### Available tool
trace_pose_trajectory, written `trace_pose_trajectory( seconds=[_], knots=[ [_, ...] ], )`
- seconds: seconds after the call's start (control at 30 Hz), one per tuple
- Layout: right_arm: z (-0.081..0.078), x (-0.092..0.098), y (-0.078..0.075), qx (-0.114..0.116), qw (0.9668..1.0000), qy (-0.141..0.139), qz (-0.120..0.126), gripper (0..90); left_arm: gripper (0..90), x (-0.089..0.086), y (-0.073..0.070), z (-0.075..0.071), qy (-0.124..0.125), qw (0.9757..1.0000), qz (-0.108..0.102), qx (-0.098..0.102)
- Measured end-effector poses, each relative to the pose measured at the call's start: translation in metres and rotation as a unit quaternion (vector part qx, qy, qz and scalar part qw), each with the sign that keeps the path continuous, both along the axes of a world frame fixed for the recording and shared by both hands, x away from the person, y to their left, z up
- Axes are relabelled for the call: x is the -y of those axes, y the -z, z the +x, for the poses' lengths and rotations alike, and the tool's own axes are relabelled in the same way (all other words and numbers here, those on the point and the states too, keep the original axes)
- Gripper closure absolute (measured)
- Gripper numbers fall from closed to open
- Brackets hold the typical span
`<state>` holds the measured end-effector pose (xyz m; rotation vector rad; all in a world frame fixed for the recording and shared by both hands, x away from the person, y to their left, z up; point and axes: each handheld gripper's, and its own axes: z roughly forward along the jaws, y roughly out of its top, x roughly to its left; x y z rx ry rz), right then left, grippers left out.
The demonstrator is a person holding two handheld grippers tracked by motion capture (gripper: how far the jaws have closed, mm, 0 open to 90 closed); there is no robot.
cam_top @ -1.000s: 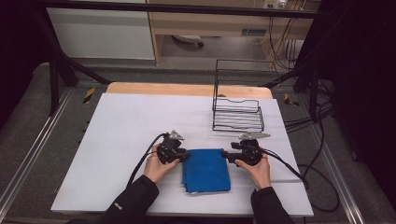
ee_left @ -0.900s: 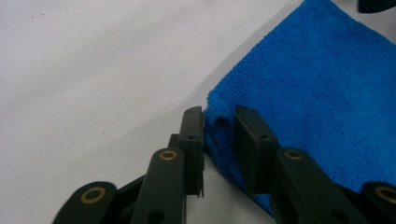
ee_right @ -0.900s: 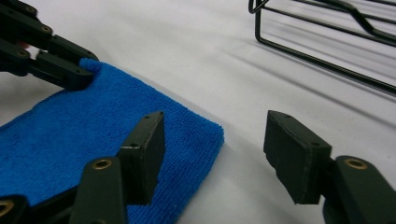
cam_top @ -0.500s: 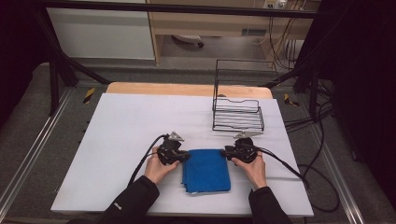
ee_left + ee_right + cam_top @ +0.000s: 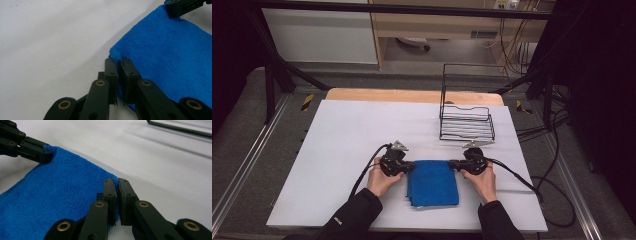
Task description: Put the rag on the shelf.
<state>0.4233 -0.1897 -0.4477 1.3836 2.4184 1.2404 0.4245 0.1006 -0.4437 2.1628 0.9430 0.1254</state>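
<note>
A folded blue towel lies on the white table near its front edge. My left gripper is shut on the towel's far left corner, and my right gripper is shut on its far right corner. In the left gripper view the jaws pinch the blue towel at its corner, with my left gripper low over the table. The right gripper view has my right gripper clamped on the edge of the blue towel, and the other gripper holds the opposite corner at upper left.
A black wire basket stands on the table behind the right hand, its base wire close by. The white table top stretches open to the left and back. Cables trail from both grippers toward the front and right.
Both grippers have moved away from me, pulling the towel's far edge back and stretching it flat. The far corners now sit closer to the basket.
</note>
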Motion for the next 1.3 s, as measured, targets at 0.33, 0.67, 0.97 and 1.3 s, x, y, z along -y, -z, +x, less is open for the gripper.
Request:
trace_pose_trajectory(
  seconds=[0.33, 0.67, 0.97, 1.3],
  knots=[
    [-0.011, 0.004, -0.017, 0.028, 0.9992, 0.003, 0.029, 86.4, 84.6, -0.01, -0.018, -0.01, -0.001, 0.9991, -0.034, 0.025],
    [-0.02, 0.005, -0.034, 0.066, 0.997, 0.0, 0.042, 86.4, 84.6, -0.014, -0.036, -0.02, -0.003, 0.9971, -0.054, 0.054],
    [-0.027, 0.01, -0.052, 0.099, 0.9934, 0.001, 0.058, 86.5, 84.6, -0.015, -0.054, -0.029, -0.003, 0.9938, -0.073, 0.084],
    [-0.034, 0.011, -0.068, 0.13, 0.9896, 0.0, 0.062, 86.6, 84.6, -0.016, -0.067, -0.037, -0.004, 0.9907, -0.088, 0.103]
  ],
)
